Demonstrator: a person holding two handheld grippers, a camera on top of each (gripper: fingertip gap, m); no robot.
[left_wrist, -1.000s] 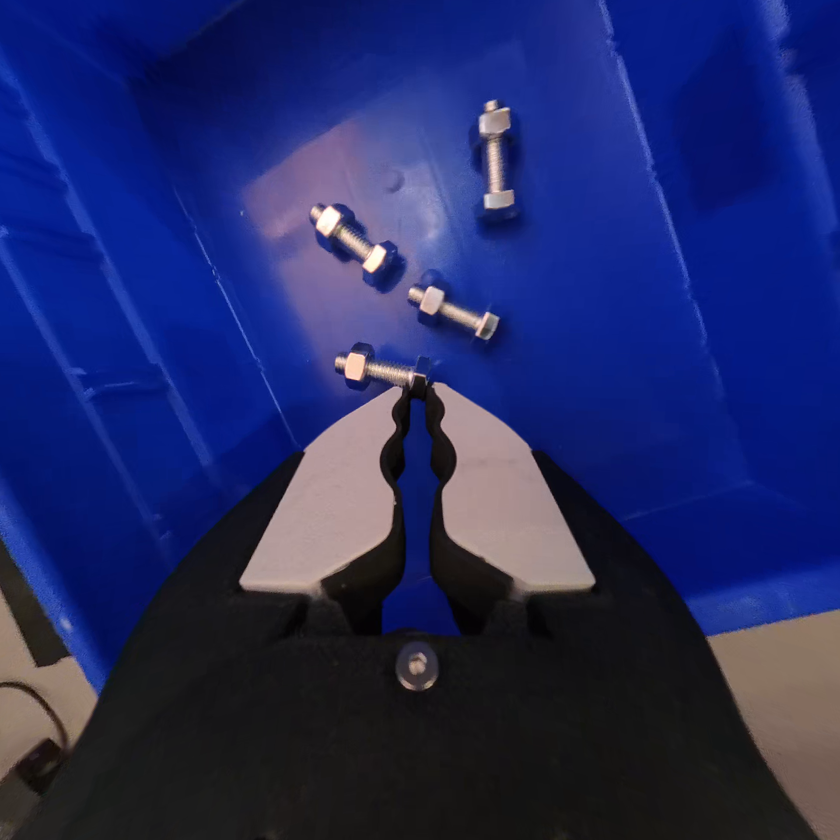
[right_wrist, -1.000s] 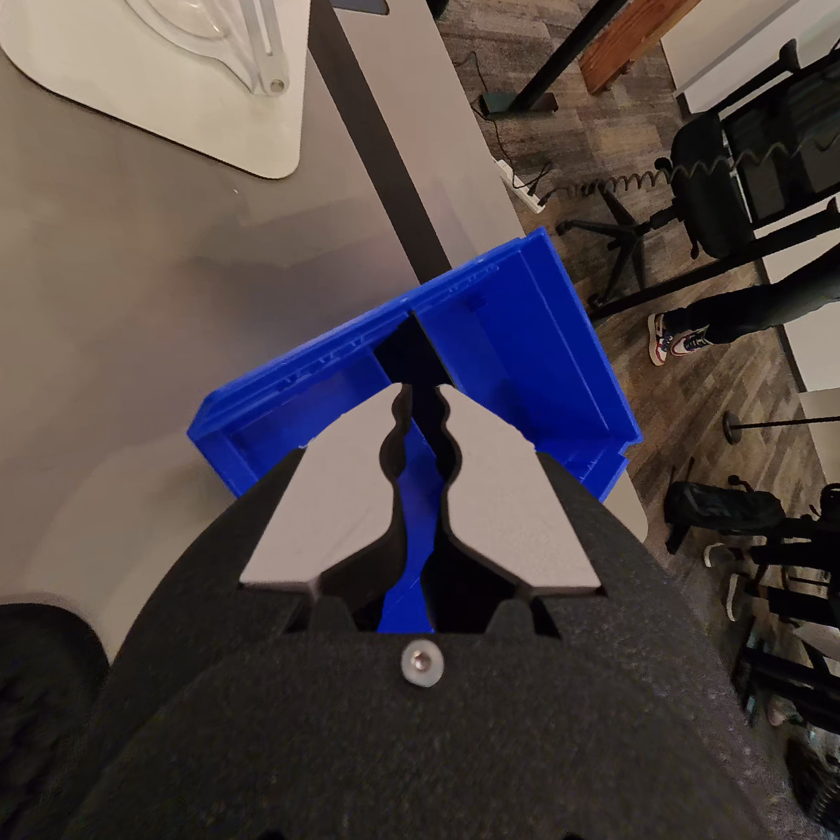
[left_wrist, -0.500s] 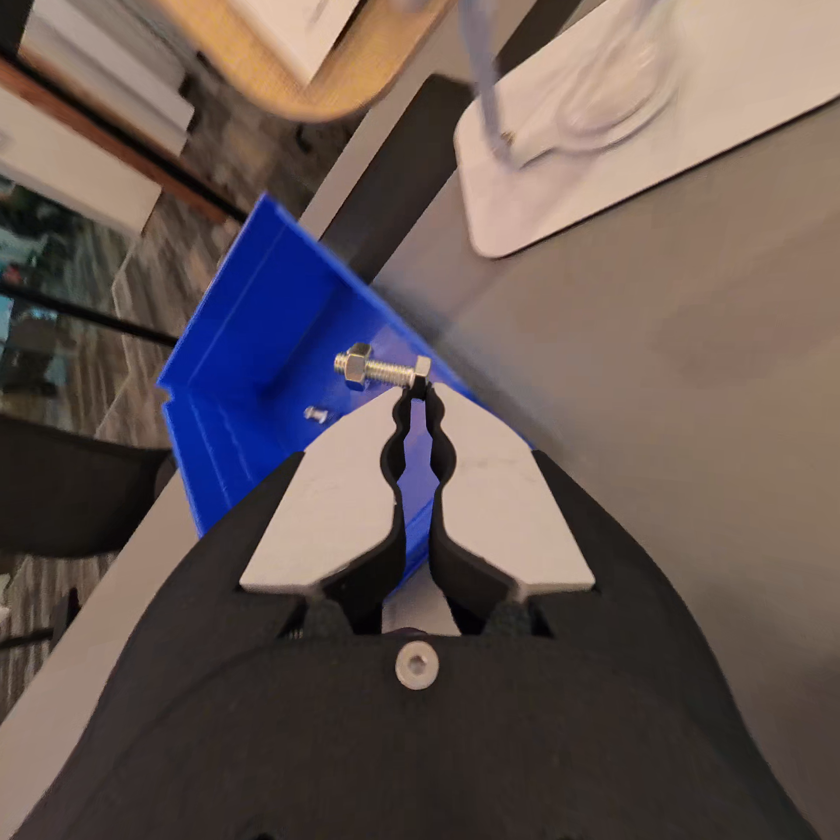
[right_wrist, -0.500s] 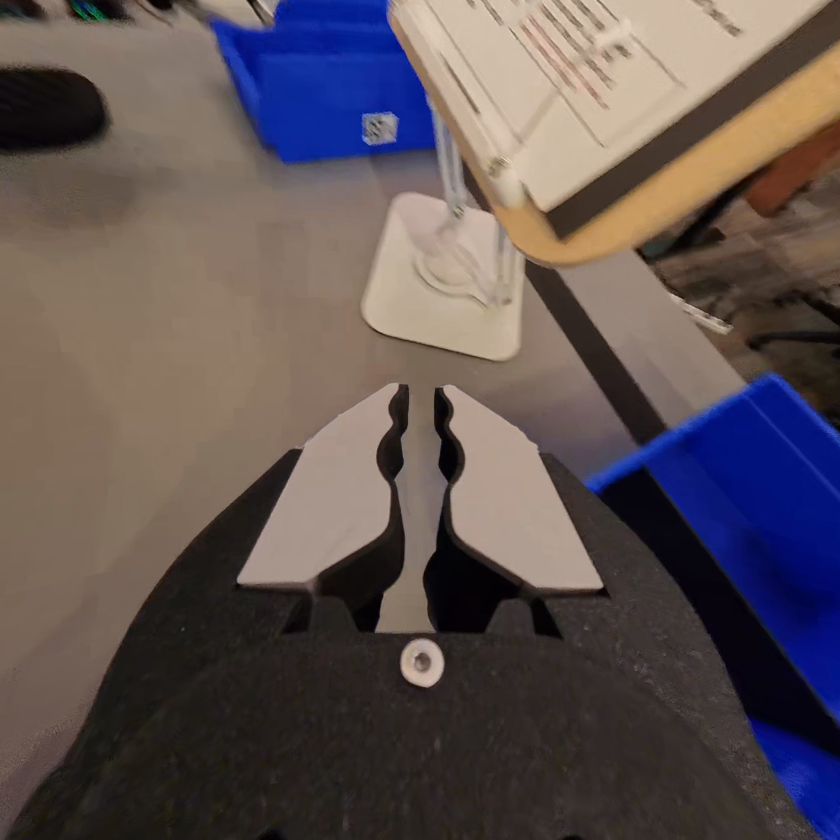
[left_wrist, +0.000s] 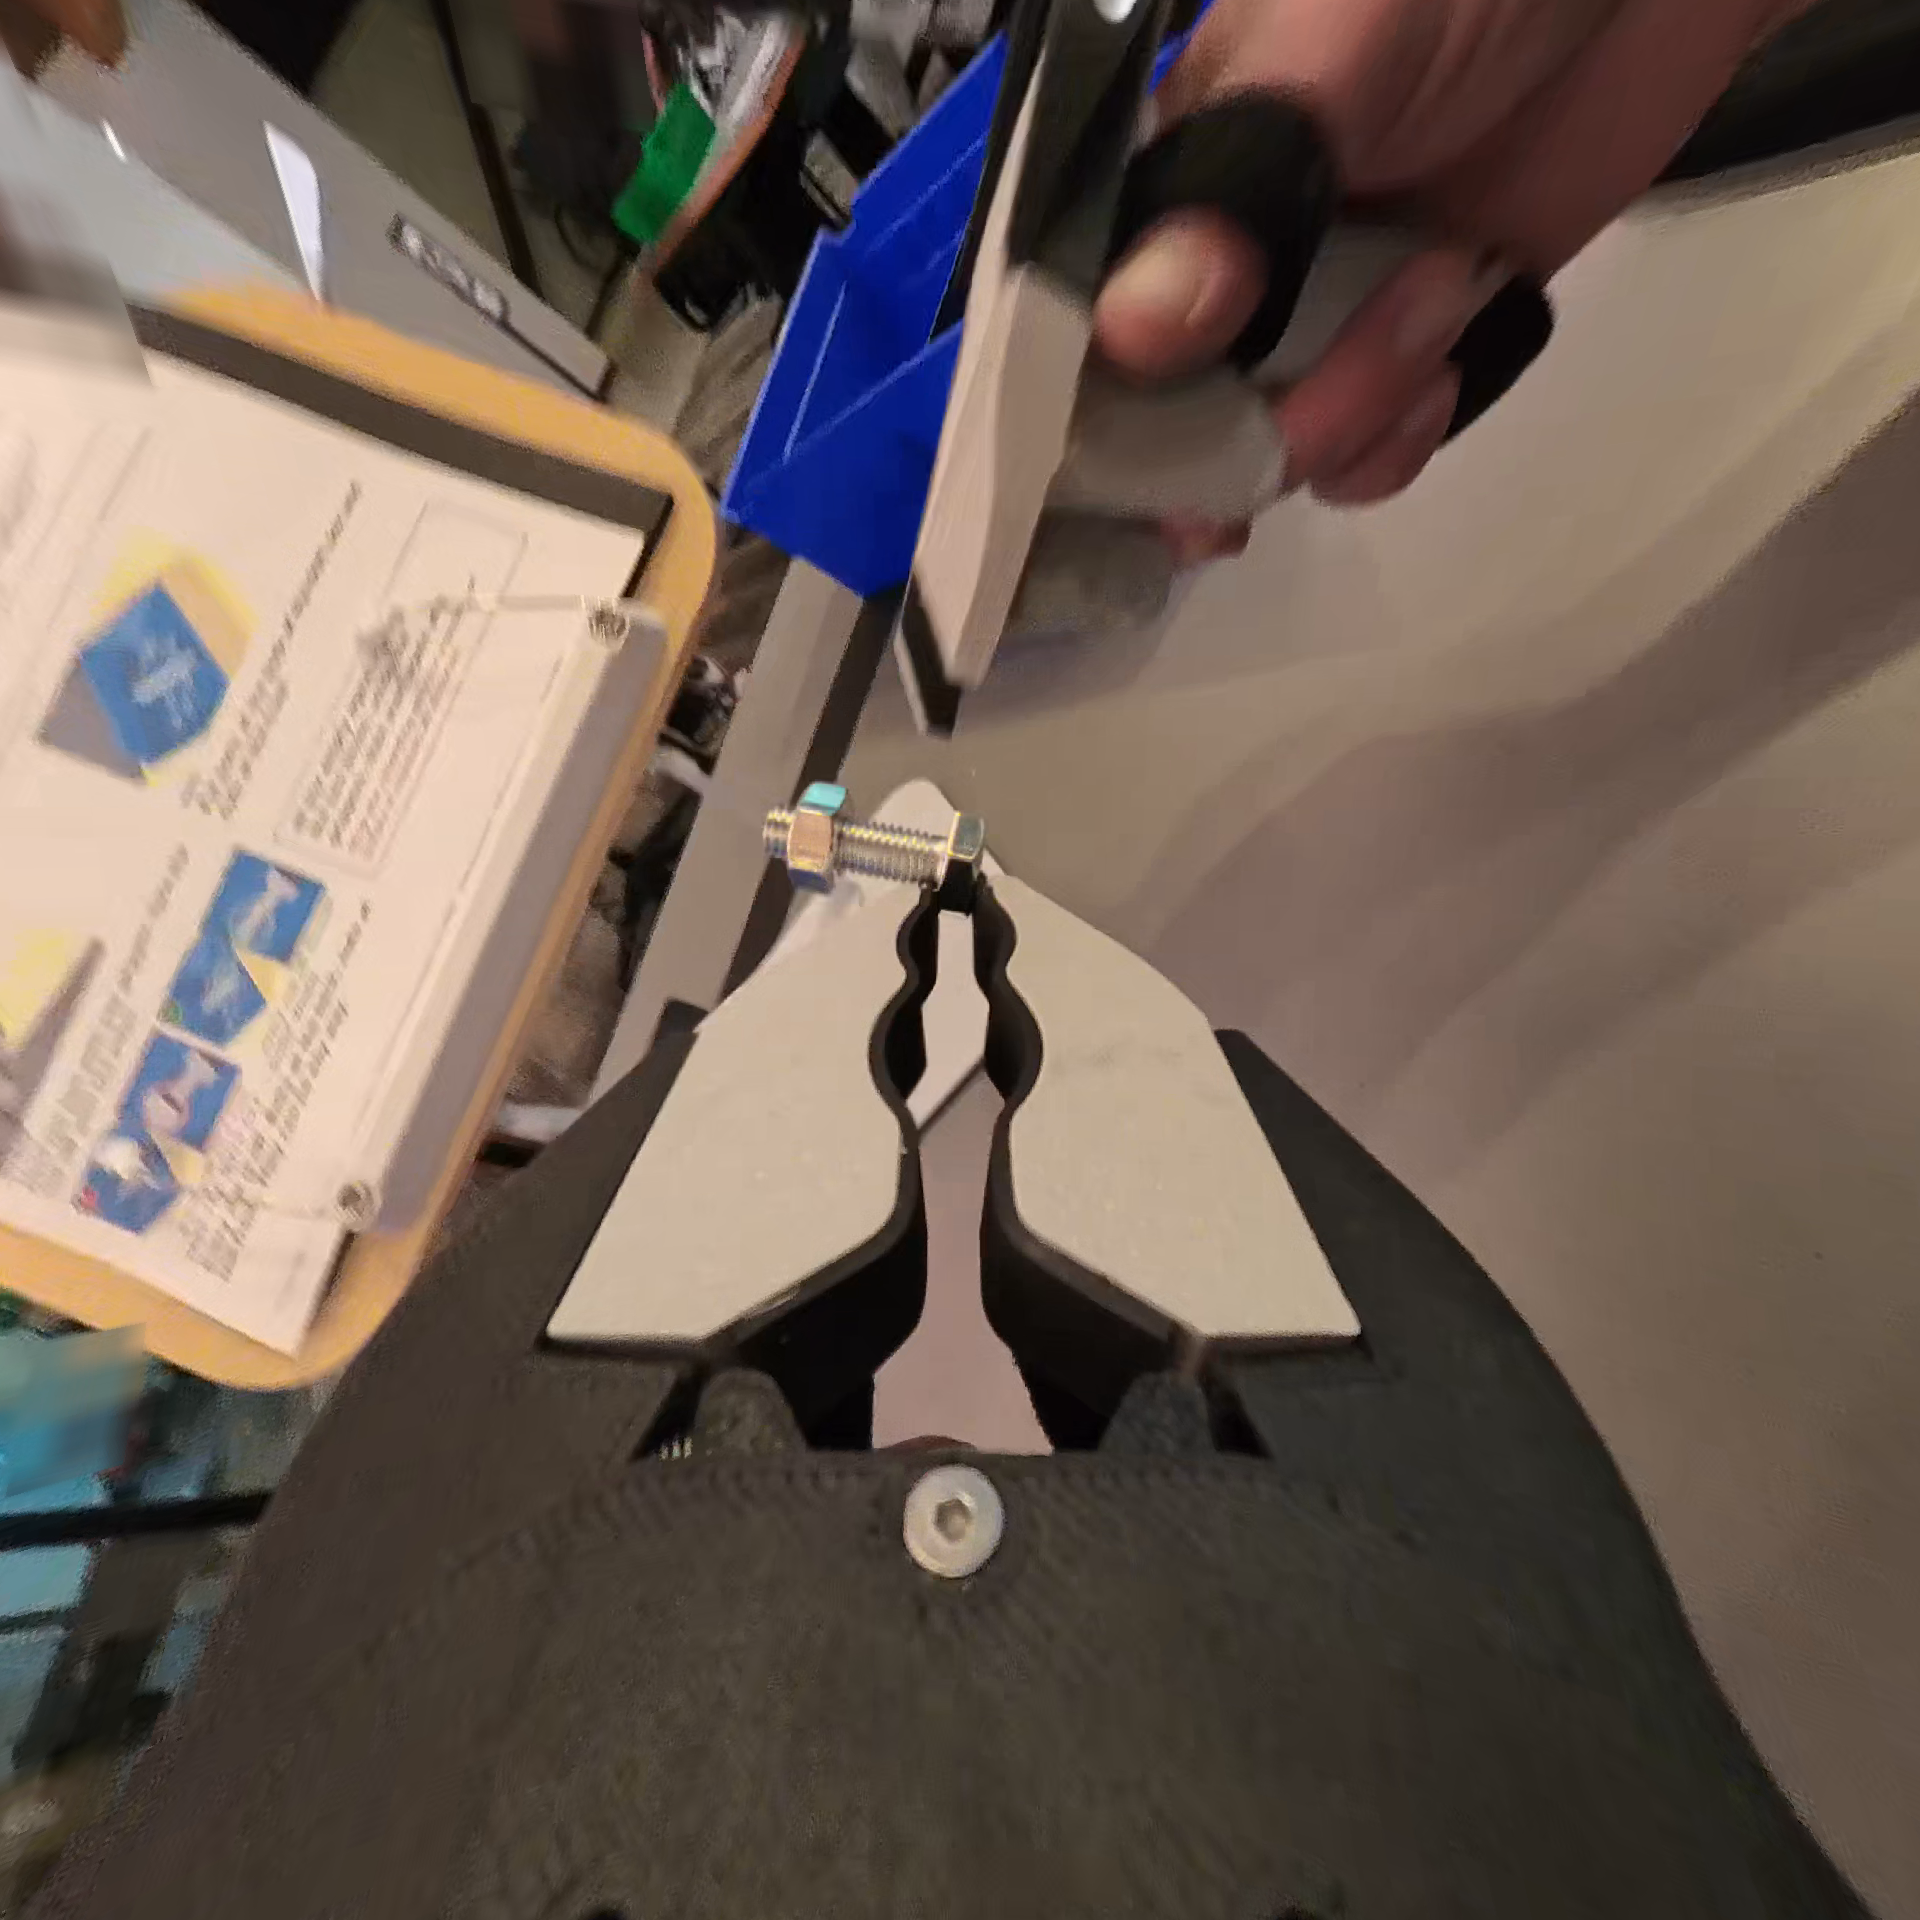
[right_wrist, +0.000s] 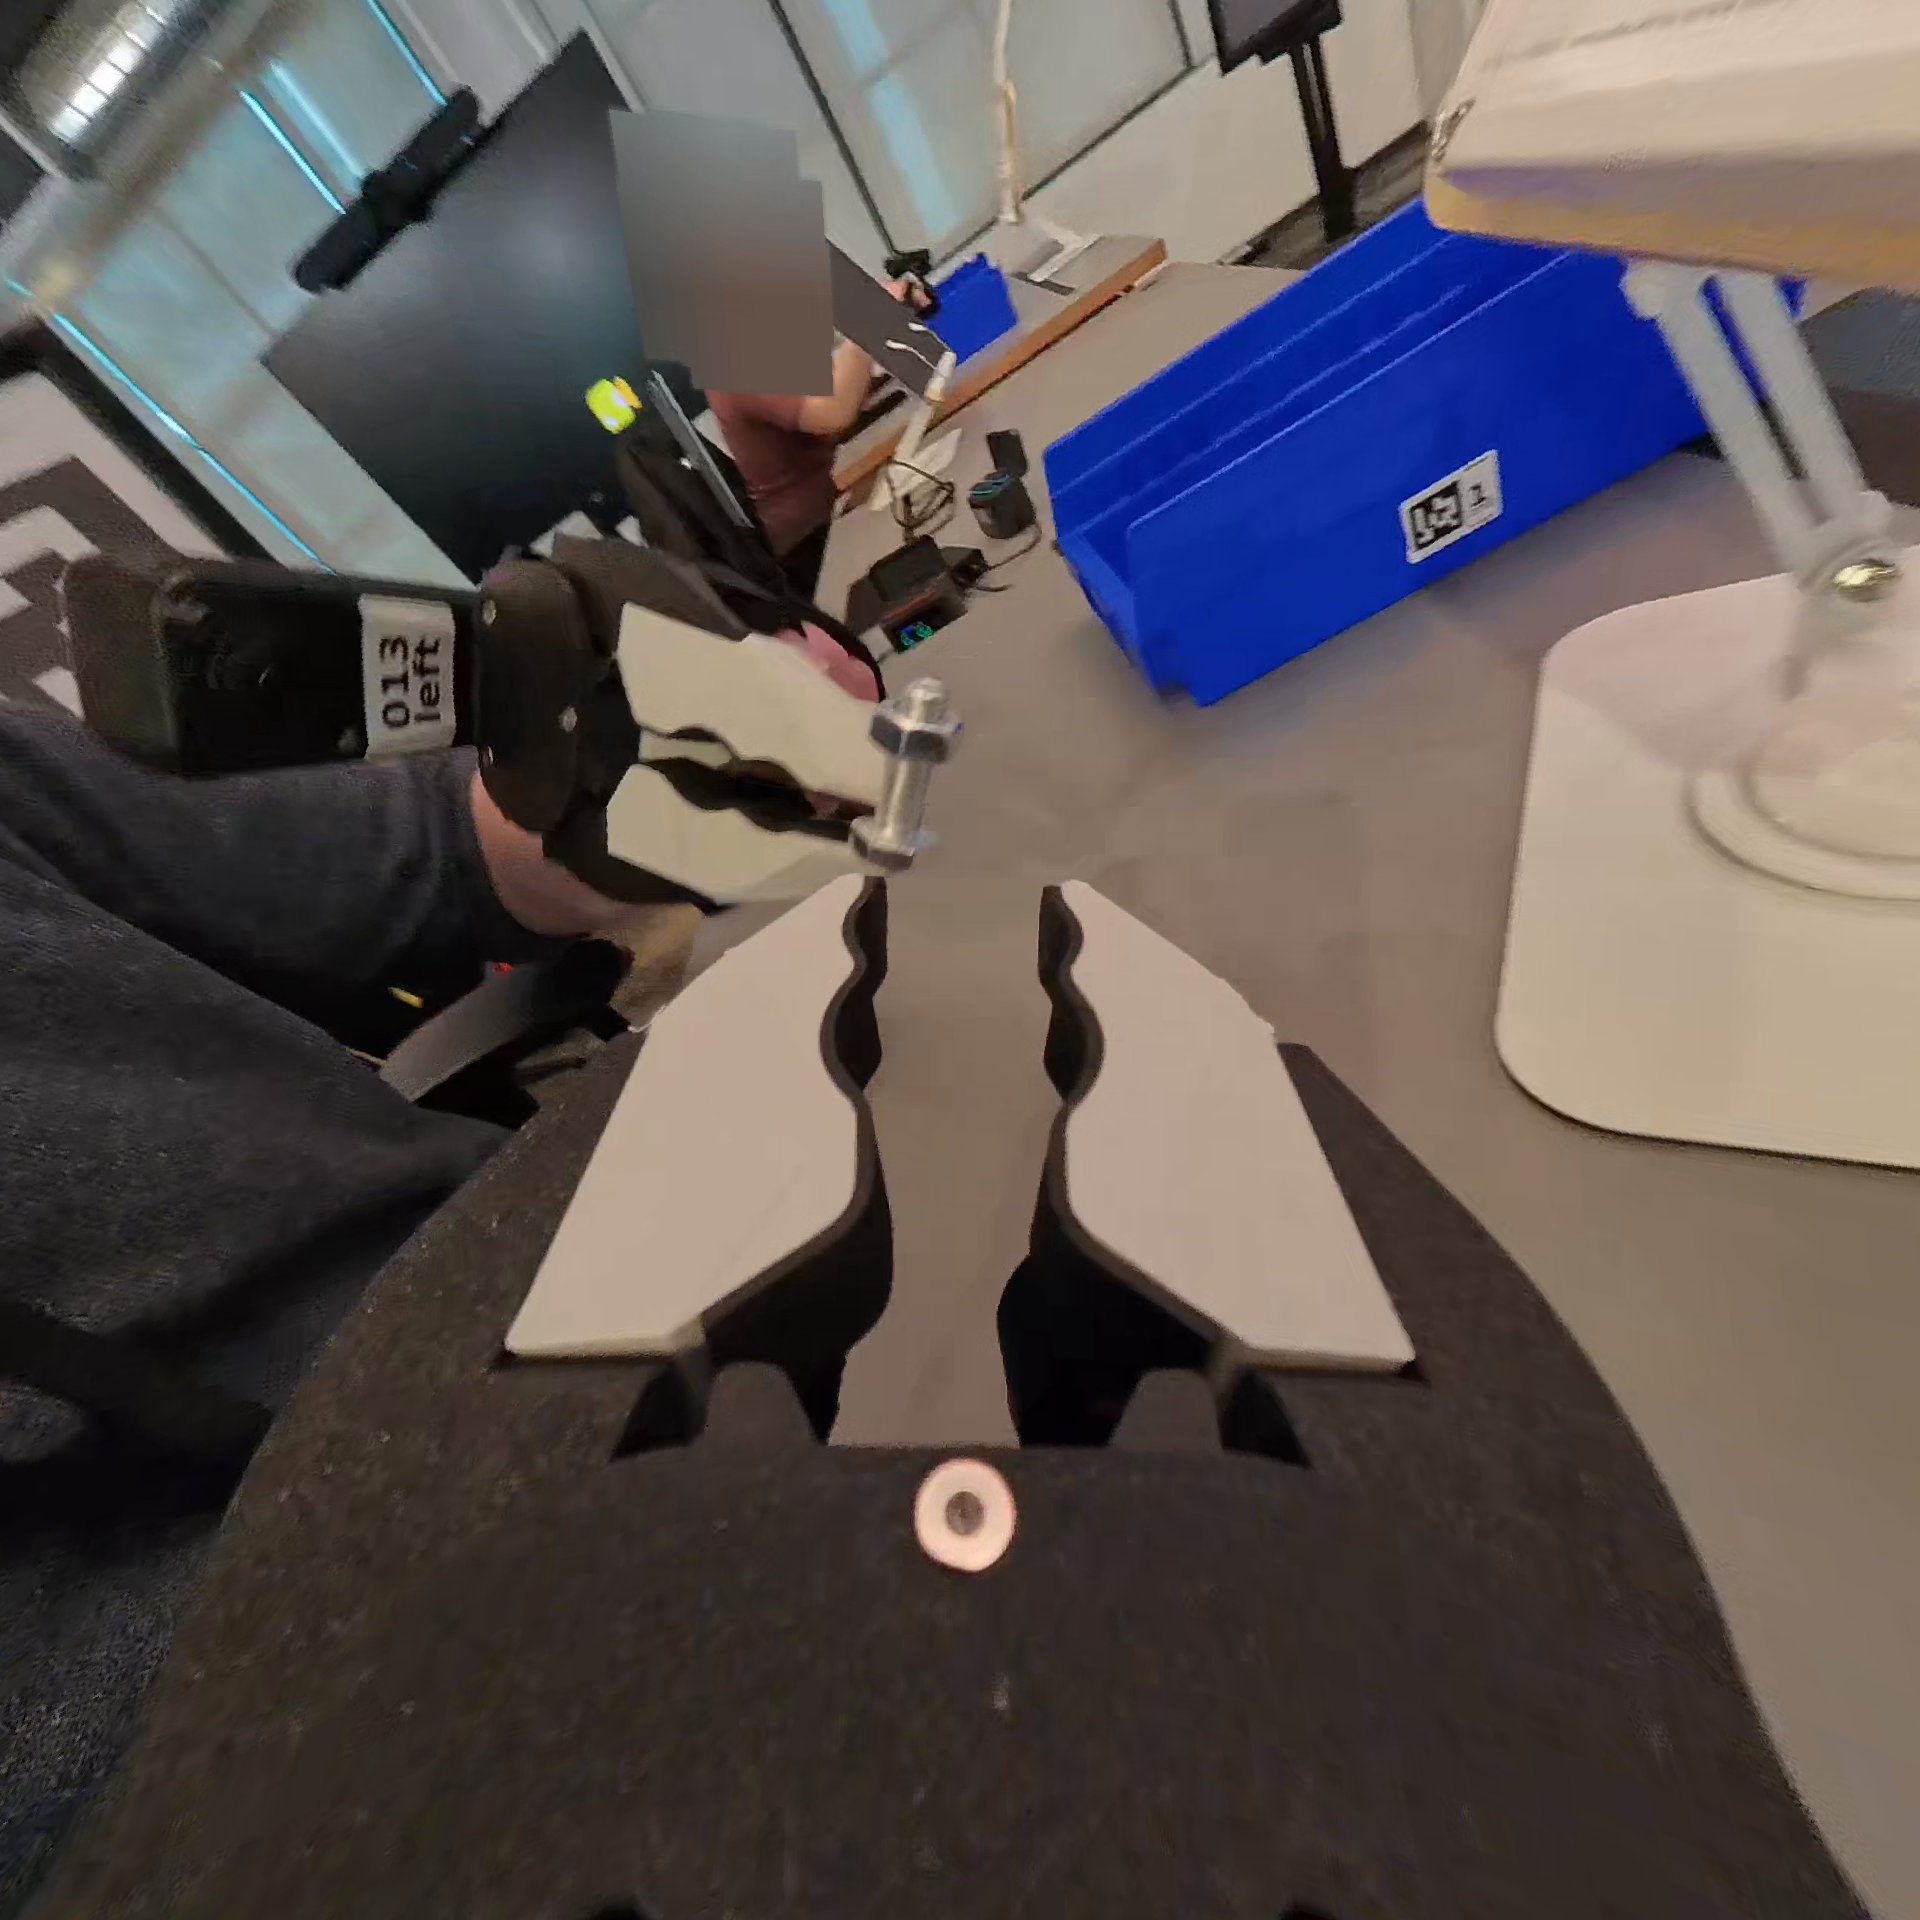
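Left wrist view: the left gripper (left_wrist: 954, 896) pinches the head of a silver threaded bolt carrying a hex nut (left_wrist: 871, 847), shank jutting sideways and exposed; a printed sheet on a wooden board (left_wrist: 312, 790) crowds its left. Right wrist view: the right gripper (right_wrist: 961, 899), jaws parted and empty, sits just beside that bolt (right_wrist: 902, 771), above the grey table (right_wrist: 1195, 831); a blue plastic bin (right_wrist: 1351, 468) stands behind.

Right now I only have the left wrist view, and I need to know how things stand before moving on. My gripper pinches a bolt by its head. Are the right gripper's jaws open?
Observer: Yes, the right gripper is open, nothing between its fingers, only grey table showing through.
Operator: How close is it to my bolt?
Observer: The bolt, in the left gripper, stands nearly upright just beyond the right gripper's left fingertip, nut end up.
Operator: Anything beyond it?
Observer: A blue bin with a square sticker, farther back on the table.
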